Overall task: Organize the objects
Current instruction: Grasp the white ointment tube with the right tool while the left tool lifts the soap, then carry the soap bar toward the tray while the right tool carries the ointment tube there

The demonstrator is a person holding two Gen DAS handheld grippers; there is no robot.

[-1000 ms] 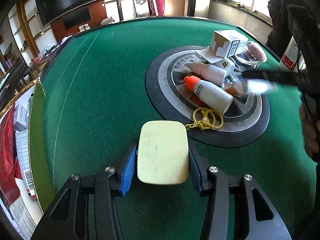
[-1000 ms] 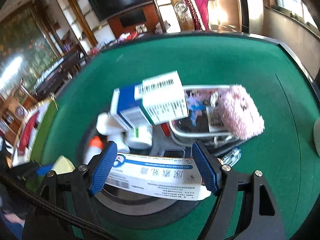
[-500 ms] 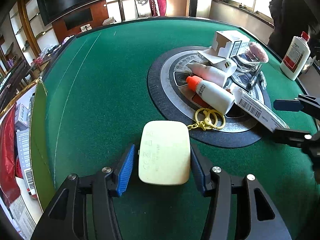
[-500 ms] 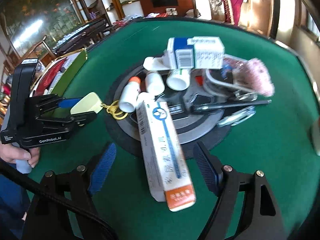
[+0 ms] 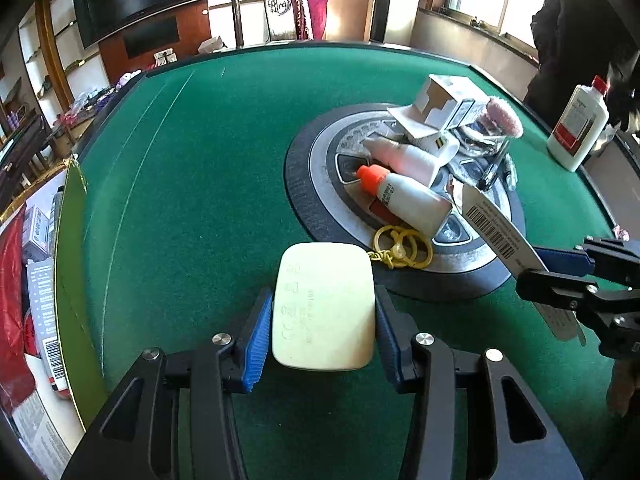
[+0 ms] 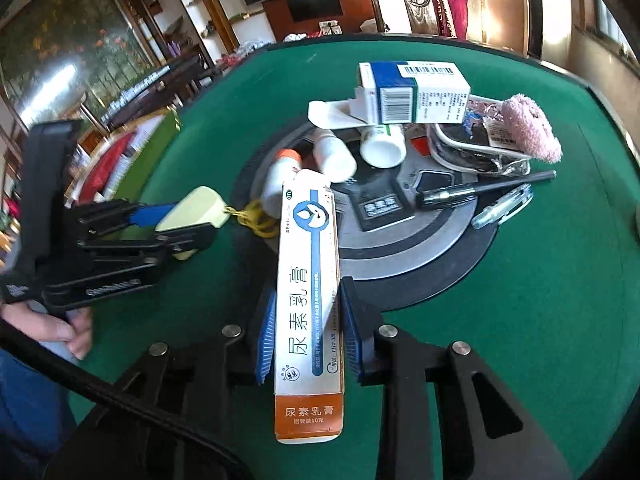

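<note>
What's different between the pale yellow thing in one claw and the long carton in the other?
The yellow case is squat, rounded and plain; the ointment box is long, square-edged and printed in white, blue and orange. The case trails a yellow keyring; the box has nothing attached. The case sits in the left gripper, the box in the right gripper. Both are clamped between blue-padded jaws above the green table.

My right gripper (image 6: 307, 328) covers the sides of the long cream box (image 6: 308, 280). The small print on my yellow case (image 5: 324, 308) is too tiny to read. My hand (image 6: 60, 328) is mostly hidden behind the left gripper (image 6: 176, 224).
</note>
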